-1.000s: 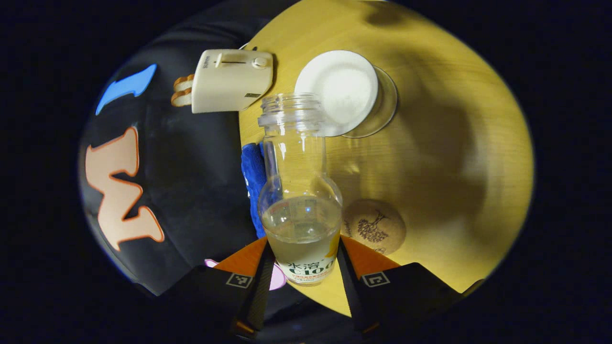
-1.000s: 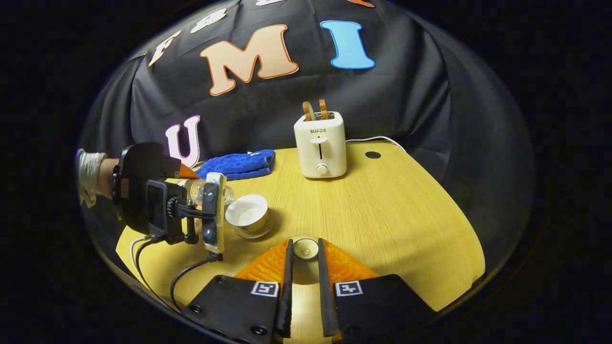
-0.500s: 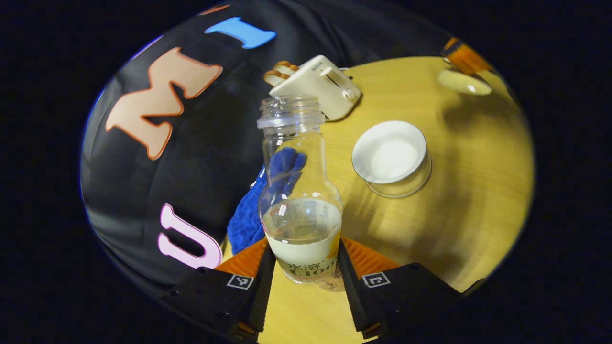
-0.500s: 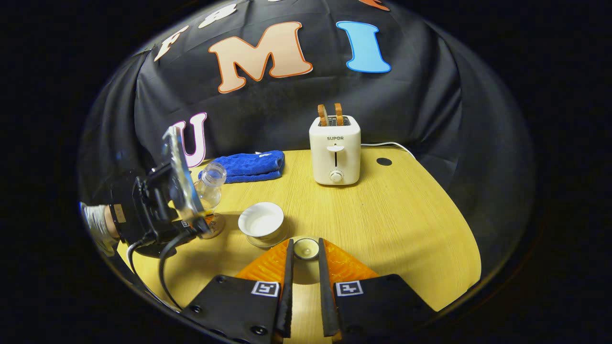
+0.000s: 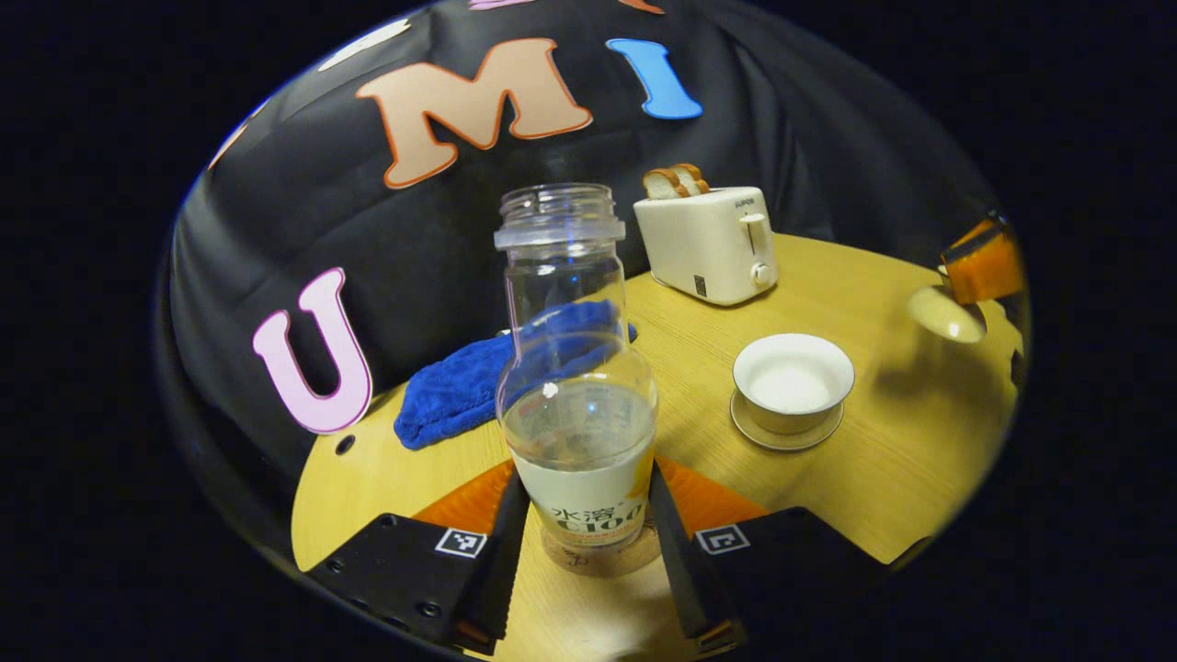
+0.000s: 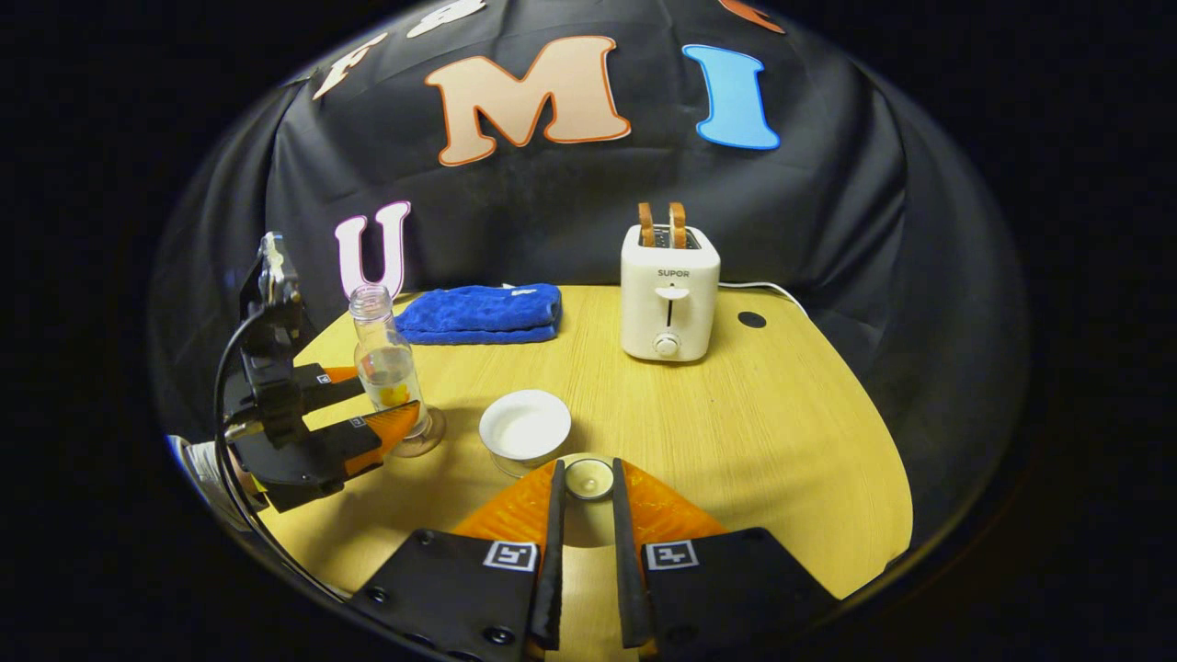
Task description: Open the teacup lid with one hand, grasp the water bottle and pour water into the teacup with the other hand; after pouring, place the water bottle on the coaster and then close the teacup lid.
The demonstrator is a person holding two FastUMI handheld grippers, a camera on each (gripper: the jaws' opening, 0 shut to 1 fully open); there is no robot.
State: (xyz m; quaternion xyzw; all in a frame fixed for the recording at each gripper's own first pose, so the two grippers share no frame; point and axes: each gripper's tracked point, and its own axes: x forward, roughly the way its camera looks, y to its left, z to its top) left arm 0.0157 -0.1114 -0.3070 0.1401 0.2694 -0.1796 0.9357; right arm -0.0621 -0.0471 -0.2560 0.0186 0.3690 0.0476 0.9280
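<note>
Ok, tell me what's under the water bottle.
The water bottle, upright in the left claw, stands on the round cork coaster. Only the coaster's rim peeks out around the base; its middle is covered by the bottle.

The toaster [image 6: 669,294] has "SUPOR" printed on its front. The water bottle [image 5: 577,386] wears a printed label. Small square coded markers sit on the left claw [image 5: 586,473] and the right claw [image 6: 585,465]
</note>
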